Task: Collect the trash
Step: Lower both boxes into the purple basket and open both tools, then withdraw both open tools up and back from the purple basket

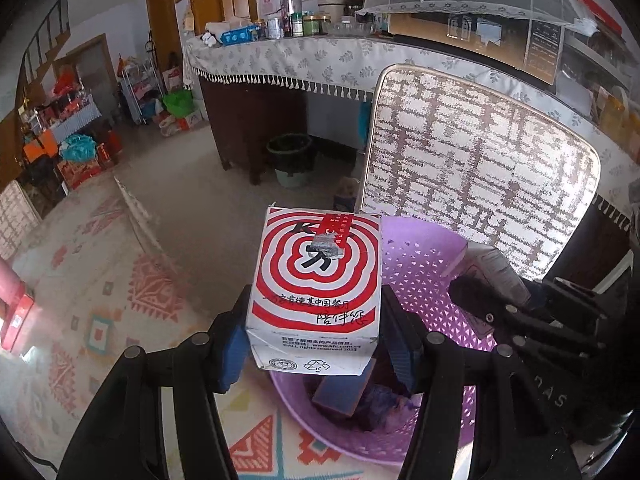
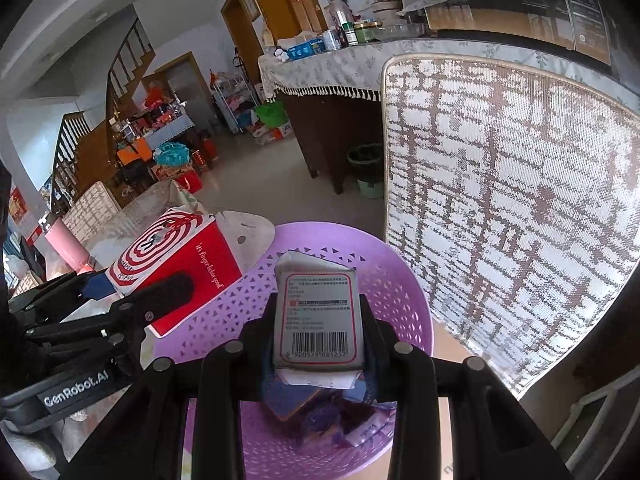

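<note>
A round lilac perforated plastic basket (image 1: 420,264) sits below both grippers. The left gripper (image 1: 316,344) clamps a red-and-white spiral-printed cardboard carton (image 1: 316,276) over its rim. The right gripper (image 2: 318,344) pinches a small grey barcoded packet (image 2: 318,316) above the basket's middle.

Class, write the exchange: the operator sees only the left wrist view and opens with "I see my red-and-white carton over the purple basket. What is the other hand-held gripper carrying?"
Observer: The right hand-held gripper is shut on a small grey packet with a barcode.
Operator: Does my carton have a plain side?
Observer: Yes, the red-and-white carton has a solid red side with white script.
Operator: What lies in the basket under the packet?
Observer: The purple basket holds a white wrapper among darker scraps.
</note>
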Demonstrator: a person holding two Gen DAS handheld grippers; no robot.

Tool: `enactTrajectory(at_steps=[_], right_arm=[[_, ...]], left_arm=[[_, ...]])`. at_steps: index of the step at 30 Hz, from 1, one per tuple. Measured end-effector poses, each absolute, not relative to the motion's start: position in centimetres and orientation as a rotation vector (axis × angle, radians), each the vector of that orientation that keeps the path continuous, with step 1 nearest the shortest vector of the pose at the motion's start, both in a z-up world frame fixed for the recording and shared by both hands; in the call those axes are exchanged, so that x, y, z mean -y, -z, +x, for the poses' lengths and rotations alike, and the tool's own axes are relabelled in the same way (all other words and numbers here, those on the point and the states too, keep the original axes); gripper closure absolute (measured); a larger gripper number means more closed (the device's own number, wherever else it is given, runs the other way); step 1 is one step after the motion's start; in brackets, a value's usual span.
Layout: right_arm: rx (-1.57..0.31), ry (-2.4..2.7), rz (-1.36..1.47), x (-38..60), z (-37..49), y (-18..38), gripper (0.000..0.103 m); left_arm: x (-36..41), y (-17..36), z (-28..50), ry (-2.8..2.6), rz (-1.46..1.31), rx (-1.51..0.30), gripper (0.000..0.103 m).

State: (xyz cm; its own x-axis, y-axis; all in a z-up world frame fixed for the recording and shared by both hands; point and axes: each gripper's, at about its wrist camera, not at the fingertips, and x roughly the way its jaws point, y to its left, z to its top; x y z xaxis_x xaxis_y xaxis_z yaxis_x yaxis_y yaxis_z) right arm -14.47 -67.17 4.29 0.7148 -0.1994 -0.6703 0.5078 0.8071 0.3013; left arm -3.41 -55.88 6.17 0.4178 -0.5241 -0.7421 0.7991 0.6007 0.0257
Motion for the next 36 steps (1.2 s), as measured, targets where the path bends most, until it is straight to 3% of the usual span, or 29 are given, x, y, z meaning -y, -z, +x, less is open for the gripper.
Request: enactTrajectory(at_steps=[17, 22, 26, 36], right_arm=[[-0.693, 0.417, 0.536, 67.8, -13.4, -2.7, 0.064], [-0.678, 0.427, 0.541, 67.4, -13.7, -3.0, 0.053], [-0.668, 0.435, 0.554, 67.5, -14.1, -3.0, 0.052], [-0.648, 0.462, 0.551, 66.6, -15.8, -3.9, 0.050]], left_arm=[[56.6, -4.4, -2.0, 0.896, 0.364, -0.828, 0.041], [55.9, -4.3, -2.3, 0.913, 0.346, -0.844, 0.040], [55.2, -4.3, -2.4, 0.919, 0.323, -0.864, 0.031], [51.7, -6.1, -4.2, 0.883, 0.305, -0.828, 0.025]])
